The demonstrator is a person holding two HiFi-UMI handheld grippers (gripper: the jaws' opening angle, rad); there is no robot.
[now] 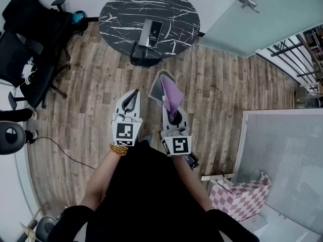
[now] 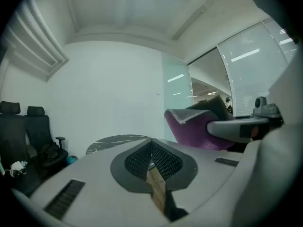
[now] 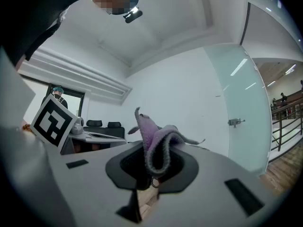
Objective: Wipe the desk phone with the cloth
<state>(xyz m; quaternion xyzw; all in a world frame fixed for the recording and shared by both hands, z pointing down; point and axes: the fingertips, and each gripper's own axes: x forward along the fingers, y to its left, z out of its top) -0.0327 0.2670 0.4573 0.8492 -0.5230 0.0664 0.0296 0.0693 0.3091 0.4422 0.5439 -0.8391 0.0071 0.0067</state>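
A grey desk phone (image 1: 151, 33) with a dark screen lies on a round black marble table (image 1: 121, 9) far ahead of me; its black cord hangs over the near edge. Both grippers are held up over the wooden floor, well short of the table. My right gripper (image 1: 164, 87) is shut on a purple cloth (image 1: 172, 96) with a grey underside; the cloth (image 3: 155, 138) bulges up from between the jaws. My left gripper (image 1: 132, 96) is shut with nothing in it. The cloth (image 2: 189, 126) also shows to its right.
Black office chairs (image 1: 31, 44) stand at the left by a white desk. A frosted glass door (image 1: 262, 14) is at the upper right, with a railing beyond. A pink checked box (image 1: 241, 198) sits on the floor at the lower right, by a ribbed glass panel (image 1: 282, 160).
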